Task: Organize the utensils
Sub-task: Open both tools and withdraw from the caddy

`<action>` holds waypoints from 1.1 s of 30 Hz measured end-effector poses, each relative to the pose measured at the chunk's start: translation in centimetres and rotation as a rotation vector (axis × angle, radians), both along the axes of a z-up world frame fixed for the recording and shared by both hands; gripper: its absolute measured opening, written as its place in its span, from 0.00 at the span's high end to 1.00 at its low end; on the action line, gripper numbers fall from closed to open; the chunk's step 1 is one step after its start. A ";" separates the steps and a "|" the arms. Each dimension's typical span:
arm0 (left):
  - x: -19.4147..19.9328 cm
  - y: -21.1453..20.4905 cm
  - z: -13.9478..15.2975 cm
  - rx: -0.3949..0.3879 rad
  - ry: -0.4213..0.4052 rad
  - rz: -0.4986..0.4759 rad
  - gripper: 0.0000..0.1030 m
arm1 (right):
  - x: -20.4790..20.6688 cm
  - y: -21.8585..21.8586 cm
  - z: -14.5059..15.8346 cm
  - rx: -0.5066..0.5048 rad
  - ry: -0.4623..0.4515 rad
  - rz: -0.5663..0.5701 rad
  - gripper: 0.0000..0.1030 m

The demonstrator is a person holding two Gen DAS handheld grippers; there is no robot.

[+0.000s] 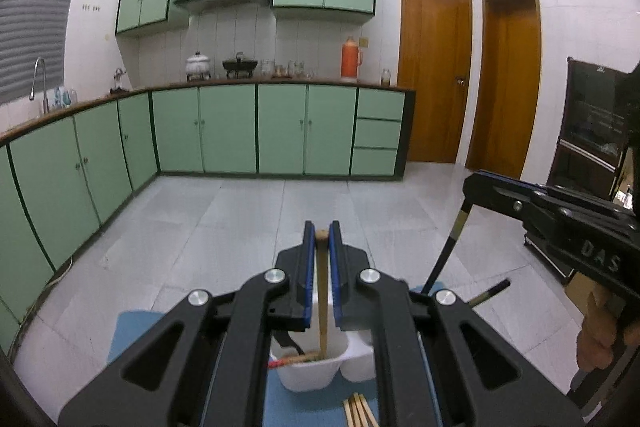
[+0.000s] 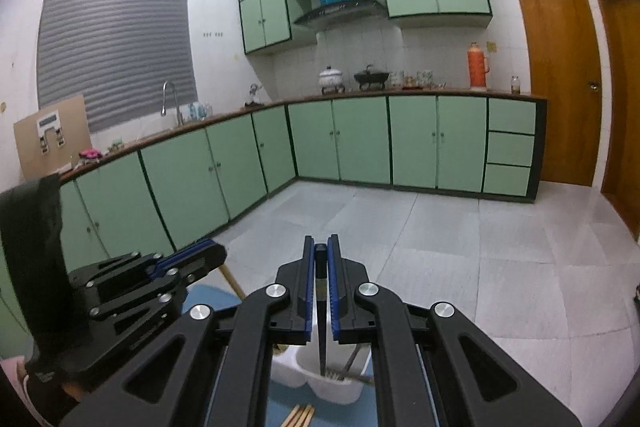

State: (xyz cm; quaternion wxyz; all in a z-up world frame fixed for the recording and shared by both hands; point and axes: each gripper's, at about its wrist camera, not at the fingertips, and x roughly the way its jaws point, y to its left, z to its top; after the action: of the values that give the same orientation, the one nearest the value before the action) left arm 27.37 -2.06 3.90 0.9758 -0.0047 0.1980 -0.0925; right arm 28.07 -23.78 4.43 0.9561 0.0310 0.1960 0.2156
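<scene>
My left gripper (image 1: 321,233) is shut on a wooden chopstick (image 1: 322,291) that hangs down into the left compartment of a white utensil holder (image 1: 308,373). My right gripper (image 2: 321,247) is shut on a black chopstick (image 2: 321,311) whose lower end sits in another compartment of the holder (image 2: 316,379). The right gripper also shows in the left wrist view (image 1: 476,183), with the black chopstick (image 1: 448,247) slanting down from it. The left gripper shows in the right wrist view (image 2: 208,253). Several wooden chopsticks (image 1: 360,409) lie on the blue mat (image 1: 132,331) in front of the holder.
The holder stands on a blue mat on a white table. Another black utensil (image 1: 490,293) lies to the right. Green kitchen cabinets (image 1: 228,129) line the far wall, with wooden doors (image 1: 434,75) and a dark cabinet (image 1: 588,131) at the right.
</scene>
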 end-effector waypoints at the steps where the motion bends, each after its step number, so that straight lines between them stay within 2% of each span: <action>1: -0.1 0.2 -0.1 -0.004 0.007 -0.003 0.91 | -0.3 0.0 -0.3 0.000 0.001 0.003 0.92; 3: -0.5 0.4 -0.4 -0.007 0.013 -0.007 0.80 | -0.9 0.0 -0.7 -0.001 -0.002 0.000 0.82; 5: -1.4 0.6 -0.5 -0.002 0.005 -0.005 0.71 | -1.7 -0.2 -0.9 0.003 -0.012 -0.011 0.80; 9: -4.1 1.1 -0.5 -0.008 -0.027 -0.004 0.62 | -4.1 -1.0 -1.1 0.027 -0.042 -0.042 0.72; 14: -8.8 1.8 -1.2 -0.015 -0.073 0.015 0.56 | -8.2 -2.3 -2.0 0.058 -0.078 -0.087 0.66; 18: -11.6 1.7 -2.9 0.010 -0.060 0.034 0.54 | -11.4 -2.9 -4.3 0.043 -0.058 -0.125 0.63; 21: -13.5 2.0 -5.4 0.000 0.013 0.028 0.52 | -13.2 -3.2 -7.1 0.045 0.002 -0.151 0.62; 26: -15.3 1.9 -10.3 0.041 0.155 0.006 0.52 | -14.9 -3.1 -12.3 0.048 0.143 -0.159 0.62; 31: -16.4 1.9 -14.8 0.069 0.300 -0.017 0.54 | -16.3 -1.9 -16.9 0.015 0.256 -0.128 0.63; 33: -16.7 1.9 -15.8 0.066 0.332 -0.023 0.57 | -16.7 -1.1 -18.4 0.003 0.300 -0.102 0.66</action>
State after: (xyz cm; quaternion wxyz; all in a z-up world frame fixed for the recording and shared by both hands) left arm 10.67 -0.13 -11.85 0.9282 0.0144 0.3595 -0.0952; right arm 11.33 -24.85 -13.99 0.9258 0.0743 0.3343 0.1598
